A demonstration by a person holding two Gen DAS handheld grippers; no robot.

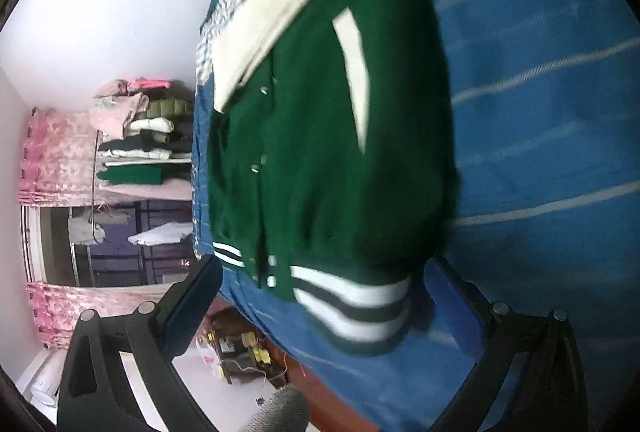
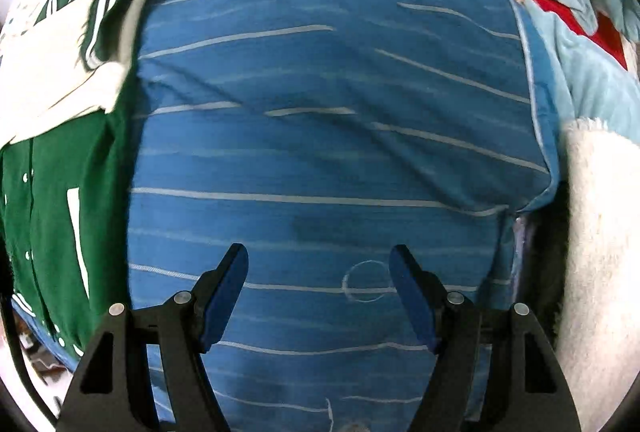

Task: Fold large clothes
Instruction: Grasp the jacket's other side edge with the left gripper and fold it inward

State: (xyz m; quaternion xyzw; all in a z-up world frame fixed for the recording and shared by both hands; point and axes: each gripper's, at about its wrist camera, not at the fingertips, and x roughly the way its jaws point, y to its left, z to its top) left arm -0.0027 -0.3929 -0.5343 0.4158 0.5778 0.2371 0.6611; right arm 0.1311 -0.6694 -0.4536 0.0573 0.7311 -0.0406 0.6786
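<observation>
The dark green varsity jacket with cream sleeves and white-striped ribbed hem lies partly folded on the blue bedsheet with thin white stripes, near the bed's edge. The right gripper points down over bare sheet, jaws wide apart and empty, with the jacket off to its side. The left gripper faces the hem, jaws spread, gripping nothing. A likely risk is that a careless grab at the hem drags the loose sleeves out of their fold or pinches the sheet as well.
</observation>
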